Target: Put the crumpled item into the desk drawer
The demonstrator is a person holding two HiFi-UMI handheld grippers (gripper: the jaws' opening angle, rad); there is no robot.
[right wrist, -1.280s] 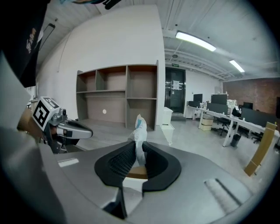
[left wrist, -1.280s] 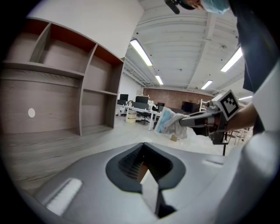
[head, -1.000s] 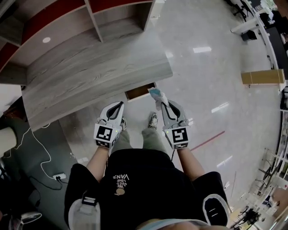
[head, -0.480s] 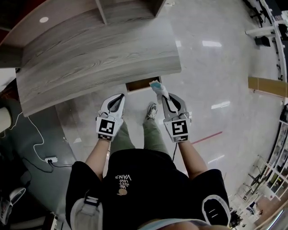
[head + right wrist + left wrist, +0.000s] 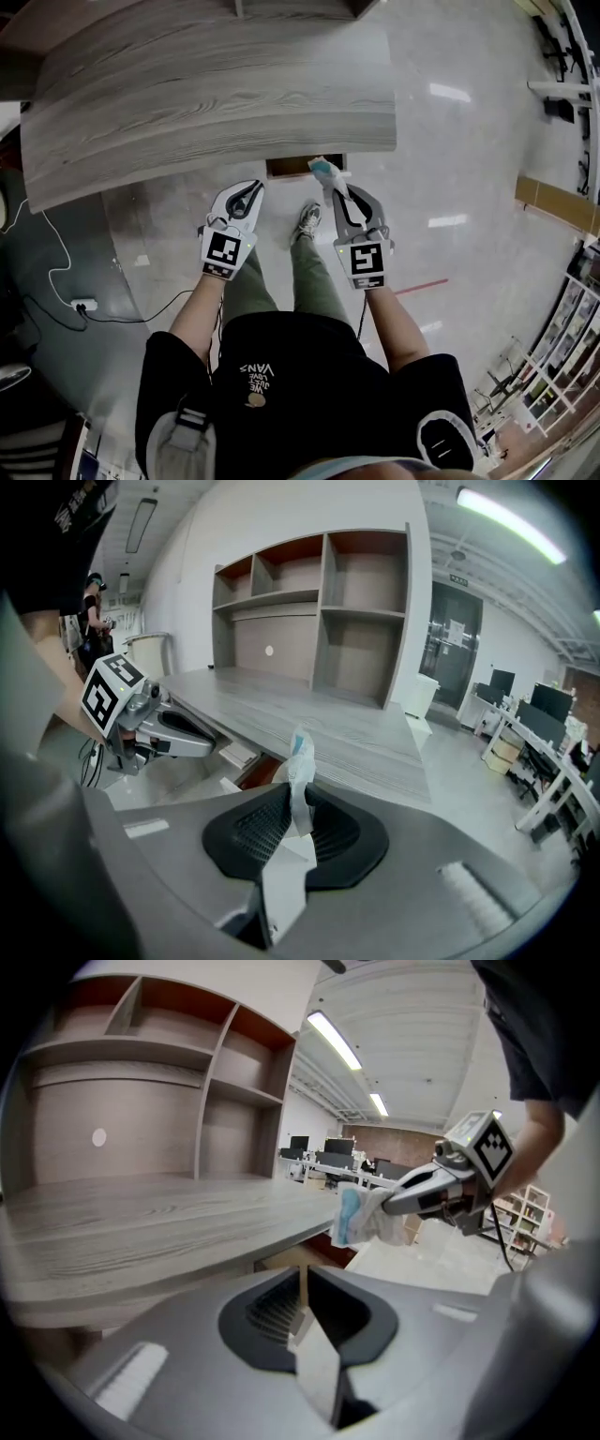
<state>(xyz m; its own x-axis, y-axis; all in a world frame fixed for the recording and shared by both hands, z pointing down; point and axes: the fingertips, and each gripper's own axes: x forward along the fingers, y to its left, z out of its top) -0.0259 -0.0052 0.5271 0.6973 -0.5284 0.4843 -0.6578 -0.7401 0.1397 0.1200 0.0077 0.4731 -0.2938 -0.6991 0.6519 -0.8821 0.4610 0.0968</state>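
Observation:
The crumpled item (image 5: 324, 171) is a white and blue wad, and my right gripper (image 5: 332, 185) is shut on it. In the right gripper view the wad (image 5: 299, 761) sticks up from between the jaws. It hangs just by the right front corner of the open desk drawer (image 5: 298, 167), a wooden box jutting from under the grey desk top (image 5: 206, 94). My left gripper (image 5: 251, 190) is shut and holds nothing, a little left of the drawer. The left gripper view shows its closed jaws (image 5: 302, 1309) and, beyond them, the wad (image 5: 361, 1219).
Open wooden shelves (image 5: 319, 621) stand at the back of the desk. The person's shoe (image 5: 307, 219) and legs are on the glossy floor below the drawer. A power strip (image 5: 82, 305) with cables lies on the floor at the left.
Both grippers have sunk toward the desk's front edge. The wad has come from short of the drawer to its front corner. Neither gripper's jaws have changed.

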